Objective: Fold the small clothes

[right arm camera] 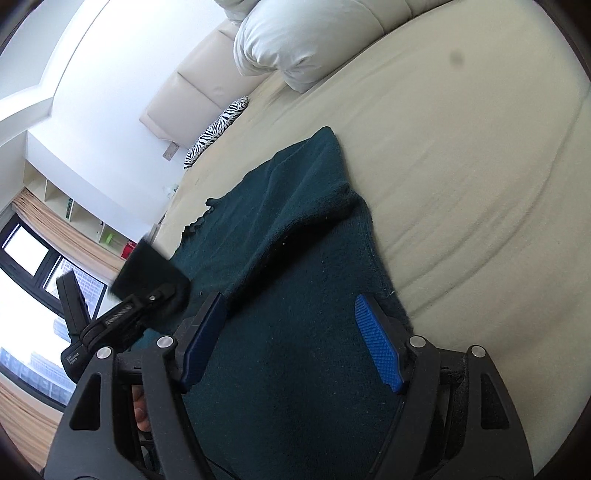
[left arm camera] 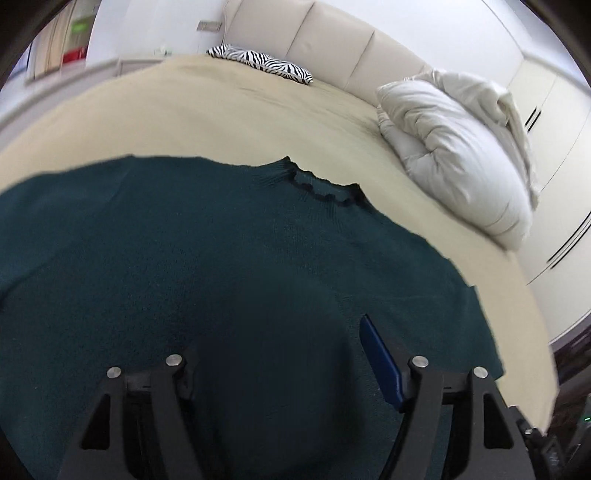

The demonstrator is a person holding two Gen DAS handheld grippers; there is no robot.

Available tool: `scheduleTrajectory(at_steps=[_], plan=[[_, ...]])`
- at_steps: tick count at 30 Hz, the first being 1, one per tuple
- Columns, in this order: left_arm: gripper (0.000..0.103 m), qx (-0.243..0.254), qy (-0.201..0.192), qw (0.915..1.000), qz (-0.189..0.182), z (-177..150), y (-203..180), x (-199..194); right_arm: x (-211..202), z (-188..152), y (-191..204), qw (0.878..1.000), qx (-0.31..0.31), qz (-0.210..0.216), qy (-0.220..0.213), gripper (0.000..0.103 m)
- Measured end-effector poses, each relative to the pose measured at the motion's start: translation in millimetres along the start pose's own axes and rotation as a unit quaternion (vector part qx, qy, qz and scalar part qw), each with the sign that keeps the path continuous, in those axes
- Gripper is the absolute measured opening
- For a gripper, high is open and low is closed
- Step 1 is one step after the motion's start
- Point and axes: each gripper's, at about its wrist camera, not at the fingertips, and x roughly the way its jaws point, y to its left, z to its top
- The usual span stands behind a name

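Over green sweater (right arm camera: 295, 332): right tongs (right arm camera: 291, 339) agape, empty (left tongs (left arm camera: 280, 354) seemingly likewise).

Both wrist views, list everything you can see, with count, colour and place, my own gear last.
sweater: one, dark green, spread flat on the bed, one sleeve folded over in the right wrist view
bed cover: one, beige, under the sweater
zebra cushion: one, black and white, by the headboard
duvet: one, white, bunched near the headboard
headboard: one, cream, padded
left gripper: one, black with blue pads, over the sweater
right gripper: one, black with blue pads, open over the sweater
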Motion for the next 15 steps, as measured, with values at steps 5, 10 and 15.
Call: scheduleTrajectory(at_steps=[5,10,15], plan=[[0.076,-0.021,0.01,0.9991,-0.036,12,6,0,1,1,1,1.0,-0.003,-0.001,-0.001,0.073],[0.063,-0.015,0.034,0.9985,-0.04,19,10,3,-8,4,5,1.0,-0.005,0.005,-0.023,0.073],[0.045,0.023,0.054,0.9982,-0.01,24,12,-3,-26,16,16,0.998,-0.039,-0.028,-0.051,0.073]])
